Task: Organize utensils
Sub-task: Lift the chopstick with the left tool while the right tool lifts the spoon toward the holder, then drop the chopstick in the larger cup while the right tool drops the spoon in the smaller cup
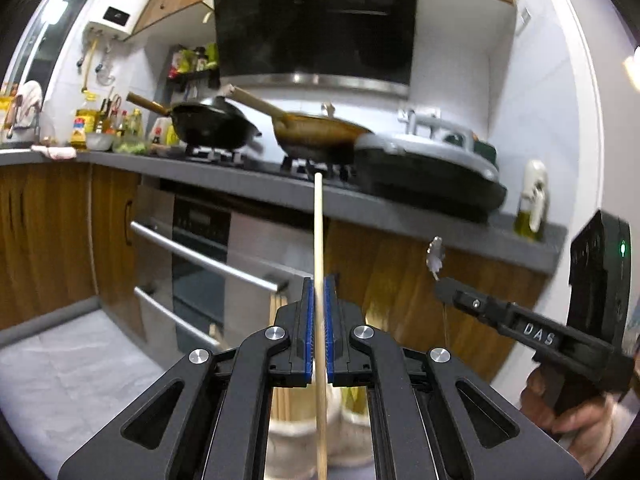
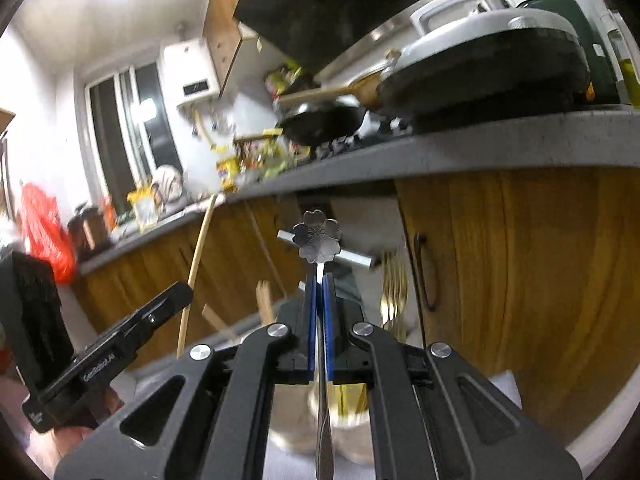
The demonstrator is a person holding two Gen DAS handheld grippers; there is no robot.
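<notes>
item: wooden chopstick (image 1: 319, 240), clamped upright in left gripper (image 1: 319, 284). item: flower-headed metal spoon (image 2: 318, 236), clamped in right gripper (image 2: 319, 280). both held aloft before counter (image 1: 280, 192); neither yet stowed, sorting apparently unfinished.

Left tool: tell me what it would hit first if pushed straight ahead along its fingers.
Probably the grey countertop edge below the stove, where the tip of the chopstick held by the left tool appears in the picture. Depth is unclear, so the cabinet front beneath is possible too.
</notes>
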